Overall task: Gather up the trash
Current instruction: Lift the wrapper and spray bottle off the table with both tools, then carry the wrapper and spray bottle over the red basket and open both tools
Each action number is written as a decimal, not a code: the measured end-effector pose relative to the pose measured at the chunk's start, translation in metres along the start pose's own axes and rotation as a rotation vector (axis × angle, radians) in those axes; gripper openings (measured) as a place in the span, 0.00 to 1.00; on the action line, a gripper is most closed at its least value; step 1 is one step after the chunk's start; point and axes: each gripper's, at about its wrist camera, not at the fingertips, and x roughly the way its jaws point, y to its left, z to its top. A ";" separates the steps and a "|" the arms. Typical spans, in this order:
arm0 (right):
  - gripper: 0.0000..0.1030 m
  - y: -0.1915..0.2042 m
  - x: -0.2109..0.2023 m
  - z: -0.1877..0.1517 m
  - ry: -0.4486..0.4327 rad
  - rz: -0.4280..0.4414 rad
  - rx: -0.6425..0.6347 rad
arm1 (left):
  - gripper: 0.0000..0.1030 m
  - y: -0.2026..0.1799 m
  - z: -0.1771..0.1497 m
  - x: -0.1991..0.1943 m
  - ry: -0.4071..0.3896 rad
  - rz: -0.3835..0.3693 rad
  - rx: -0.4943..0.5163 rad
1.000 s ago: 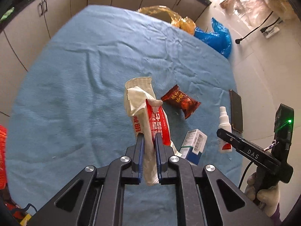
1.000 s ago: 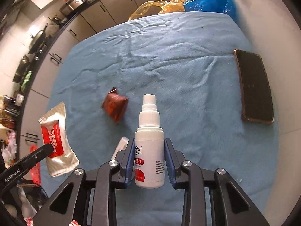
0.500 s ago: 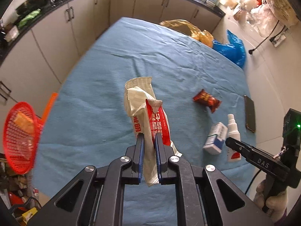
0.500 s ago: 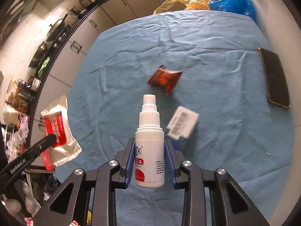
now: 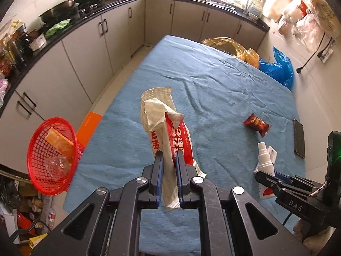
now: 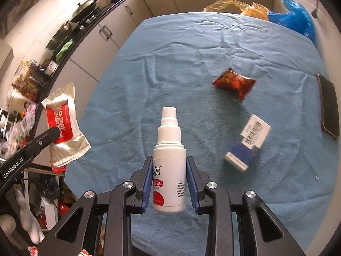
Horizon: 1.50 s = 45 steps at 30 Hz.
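Note:
My left gripper [image 5: 169,156] is shut on a crumpled white and red snack wrapper [image 5: 165,128], held above the blue cloth of the table [image 5: 213,89]. The same wrapper [image 6: 62,121] shows at the left of the right wrist view. My right gripper [image 6: 169,166] is shut on a white spray bottle [image 6: 169,160], nozzle up, also seen in the left wrist view as the bottle [image 5: 264,159]. A red mesh basket [image 5: 50,156] hangs past the table's left edge with scraps inside. A dark red snack packet [image 6: 234,82] and a small blue and white box [image 6: 248,141] lie on the cloth.
A black phone [image 6: 329,105] lies near the table's right edge. Yellow [image 5: 230,47] and blue [image 5: 279,68] plastic bags sit at the far end. Kitchen cabinets [image 5: 89,49] and a counter with pans run along the left and back. Clutter fills the floor at lower left.
Both grippers have pulled back and up from the table and swung left with their loads still gripped. The red basket has come into the left wrist view.

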 end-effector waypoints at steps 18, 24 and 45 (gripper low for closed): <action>0.32 0.061 0.021 -0.005 0.057 -0.012 -0.125 | 0.10 0.046 -0.012 0.004 0.001 0.040 -0.067; 0.32 0.087 0.029 -0.003 0.075 -0.013 -0.174 | 0.10 0.067 -0.015 0.005 0.001 0.041 -0.098; 0.32 0.199 0.088 -0.008 0.188 0.063 -0.347 | 0.10 0.164 -0.034 0.002 0.015 0.099 -0.257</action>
